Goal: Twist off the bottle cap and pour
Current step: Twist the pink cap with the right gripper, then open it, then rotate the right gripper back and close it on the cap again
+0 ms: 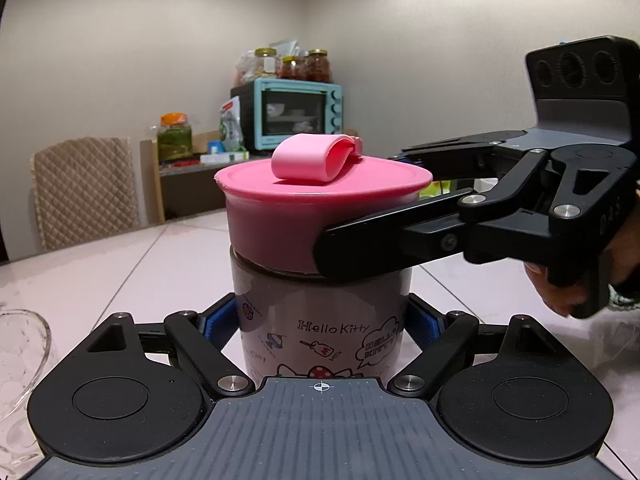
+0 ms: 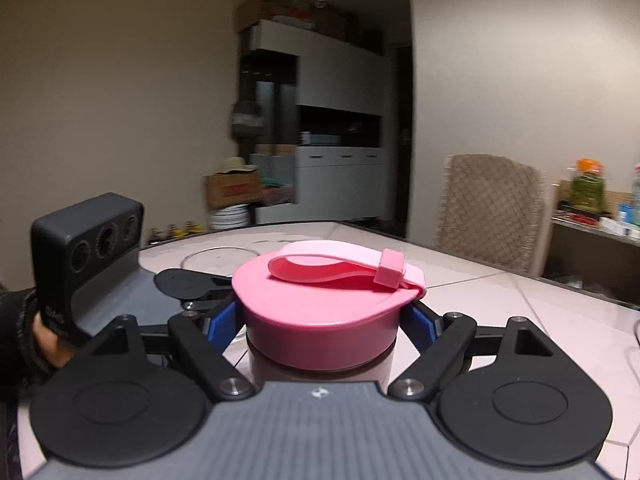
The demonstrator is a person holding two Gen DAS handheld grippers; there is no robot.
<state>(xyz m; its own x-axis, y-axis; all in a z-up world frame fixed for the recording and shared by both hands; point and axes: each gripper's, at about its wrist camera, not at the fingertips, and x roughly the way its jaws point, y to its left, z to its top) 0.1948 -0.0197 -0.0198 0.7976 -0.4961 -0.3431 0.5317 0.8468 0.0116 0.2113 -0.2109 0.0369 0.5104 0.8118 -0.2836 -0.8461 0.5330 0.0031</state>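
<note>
A Hello Kitty bottle (image 1: pixel 320 320) stands upright on the pale tiled table (image 1: pixel 120 272). Its wide pink cap (image 1: pixel 312 220) carries a folded pink strap (image 1: pixel 316 158). My left gripper (image 1: pixel 322 322) is shut on the bottle body, blue pads against both sides. My right gripper (image 1: pixel 360 216) comes in from the right and is shut on the cap. In the right wrist view the cap (image 2: pixel 324 320) sits between the blue pads of my right gripper (image 2: pixel 322 322), and the left gripper's body (image 2: pixel 88 248) shows at the left.
A clear glass bowl (image 1: pixel 20 356) sits at the table's left edge; it also shows behind the cap in the right wrist view (image 2: pixel 218 258). A quilted chair (image 1: pixel 84 192) stands beyond the table. A shelf with a teal toaster oven (image 1: pixel 296 114) and jars is behind.
</note>
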